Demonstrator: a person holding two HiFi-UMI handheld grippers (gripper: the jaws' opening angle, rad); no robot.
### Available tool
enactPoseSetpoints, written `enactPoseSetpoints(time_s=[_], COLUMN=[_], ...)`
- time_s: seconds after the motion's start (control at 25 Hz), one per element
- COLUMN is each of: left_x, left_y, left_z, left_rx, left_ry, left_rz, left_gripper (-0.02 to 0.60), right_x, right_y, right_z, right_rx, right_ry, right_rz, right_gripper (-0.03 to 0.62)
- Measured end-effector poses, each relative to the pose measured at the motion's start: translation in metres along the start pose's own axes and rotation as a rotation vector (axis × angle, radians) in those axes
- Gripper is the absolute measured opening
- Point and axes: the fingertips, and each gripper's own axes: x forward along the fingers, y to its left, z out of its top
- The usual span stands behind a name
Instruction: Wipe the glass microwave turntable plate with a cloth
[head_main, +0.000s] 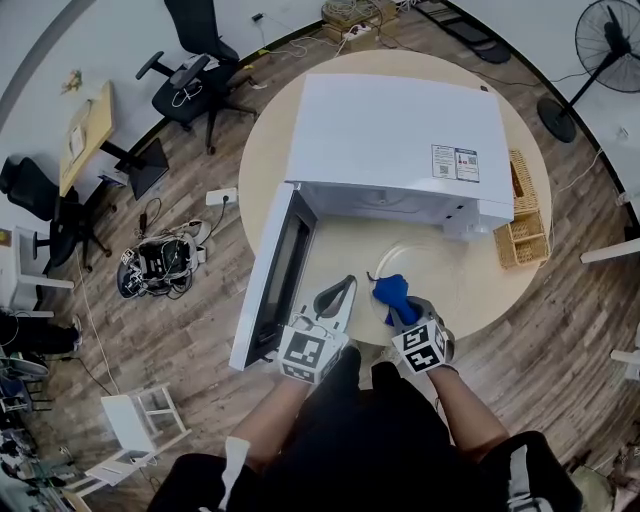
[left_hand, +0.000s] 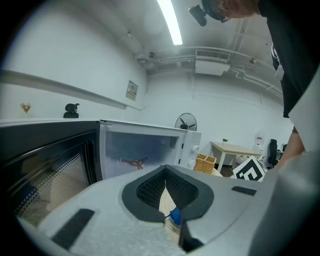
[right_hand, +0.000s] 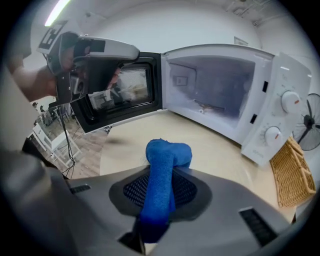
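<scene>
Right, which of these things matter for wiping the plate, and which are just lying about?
Job:
blue cloth, held by the right gripper
glass turntable plate on the table
open microwave

Lying about:
wicker basket beside the microwave
floor fan
office chairs
</scene>
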Motion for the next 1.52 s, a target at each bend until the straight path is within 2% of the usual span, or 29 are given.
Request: enactPoseSetpoints(time_s=[0.2,0.48,1.2,1.52], left_x=[-0.001,0.002,0.014,0.016], left_y=[-0.012,-0.018,-0.042,-0.05], left_z=[-0.007,-0.003,-0.002,-0.001], left_rx=[-0.011,-0.004,0.013,0.011], left_ry=[0.009,0.0,0.0,-0.001], left_rz=[-0.024,-0.043,-0.096,-0.113], left_gripper=[0.005,0.005,0.005,0.005], right_x=[0.011,0.012,-0.027,-0.042], right_y=[0.022,0.017,-0.083,-0.114], right_z=[-0.011,-0.02,-0.073,-0.09], right_rx=[-0.026,-0.038,0.051,0.081], right_ry=[0.039,0.052,0.123,0.154], right_rz=[0.04,-0.003,-0.226,-0.312], right_gripper=[0.077,0.078,0.078,0.078])
